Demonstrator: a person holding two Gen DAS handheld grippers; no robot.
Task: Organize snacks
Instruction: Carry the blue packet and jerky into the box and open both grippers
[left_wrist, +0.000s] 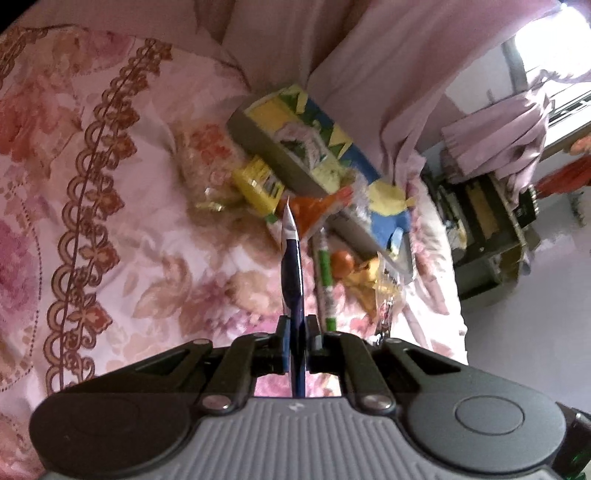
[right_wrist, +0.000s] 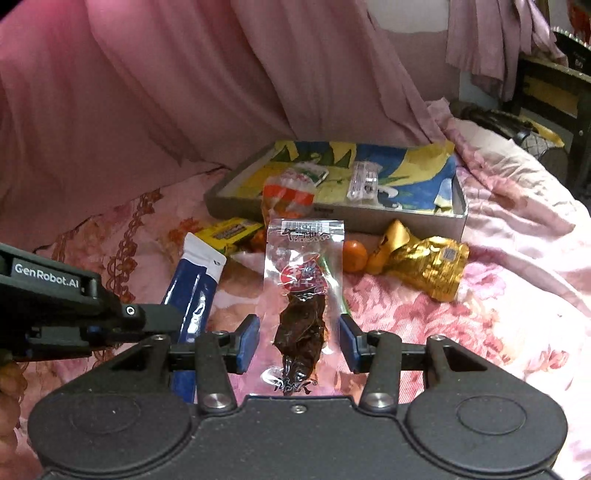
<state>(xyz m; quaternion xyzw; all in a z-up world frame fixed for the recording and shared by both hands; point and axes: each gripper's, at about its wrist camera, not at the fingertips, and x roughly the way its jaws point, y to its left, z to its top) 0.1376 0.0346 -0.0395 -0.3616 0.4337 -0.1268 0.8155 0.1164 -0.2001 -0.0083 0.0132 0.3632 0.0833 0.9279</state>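
My left gripper (left_wrist: 295, 334) is shut on a blue and white sachet (left_wrist: 293, 273), held edge-on above the bed; it also shows in the right wrist view (right_wrist: 195, 291). My right gripper (right_wrist: 299, 341) is open around a clear packet of dark dried meat (right_wrist: 303, 295) that lies on the bedspread between its jaws. A shallow box (right_wrist: 369, 218) with a blue and yellow lining holds an orange and white packet (right_wrist: 291, 192) and a clear packet (right_wrist: 364, 181). The box also shows in the left wrist view (left_wrist: 258, 144).
On the floral bedspread (right_wrist: 480, 332) in front of the box lie a yellow packet (right_wrist: 229, 230), a small orange fruit (right_wrist: 354, 256) and a gold foil packet (right_wrist: 432, 267). A pink curtain (right_wrist: 184, 92) hangs behind. Dark furniture (right_wrist: 546, 92) stands at the right.
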